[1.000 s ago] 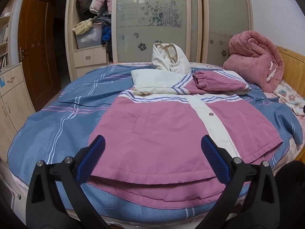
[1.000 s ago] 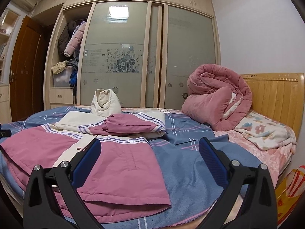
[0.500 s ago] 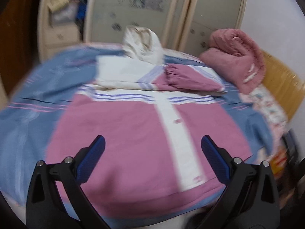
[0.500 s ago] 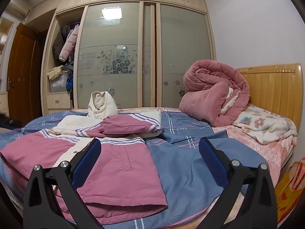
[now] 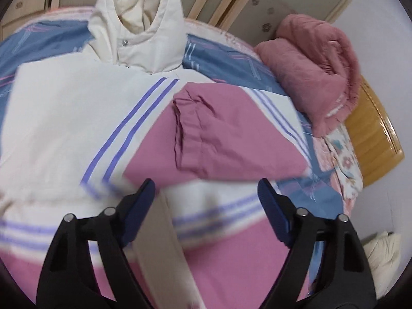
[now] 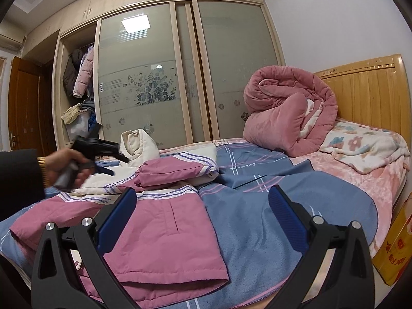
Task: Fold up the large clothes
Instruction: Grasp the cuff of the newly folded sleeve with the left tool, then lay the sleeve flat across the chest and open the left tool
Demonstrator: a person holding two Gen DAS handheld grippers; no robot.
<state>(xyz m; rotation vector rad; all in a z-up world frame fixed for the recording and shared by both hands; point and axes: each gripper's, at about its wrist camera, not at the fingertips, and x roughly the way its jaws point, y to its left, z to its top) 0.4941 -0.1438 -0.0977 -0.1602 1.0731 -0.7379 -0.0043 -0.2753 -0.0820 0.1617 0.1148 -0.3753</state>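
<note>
Bed (image 6: 257, 231): covered by a blue plaid sheet, napped and flat.
Quilt (image 6: 285, 118): plush pink roll, seen at 1 o'clock on the bed.
Jacket (image 6: 164, 226): padded pink-and-cream cloth, spread on the bed at 9 o'clock; sleeve (image 5: 231, 134) folded across the chest, hood (image 5: 139, 23) puffed upright.
Left gripper (image 5: 206, 200): held spread over the jacket, nothing gripped.
Right gripper (image 6: 203, 213): spread wide, empty.

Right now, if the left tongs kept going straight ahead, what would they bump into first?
Probably the jacket: the open left tongs point at its folded pink sleeve, just ahead. Depth is hard to judge.
</note>
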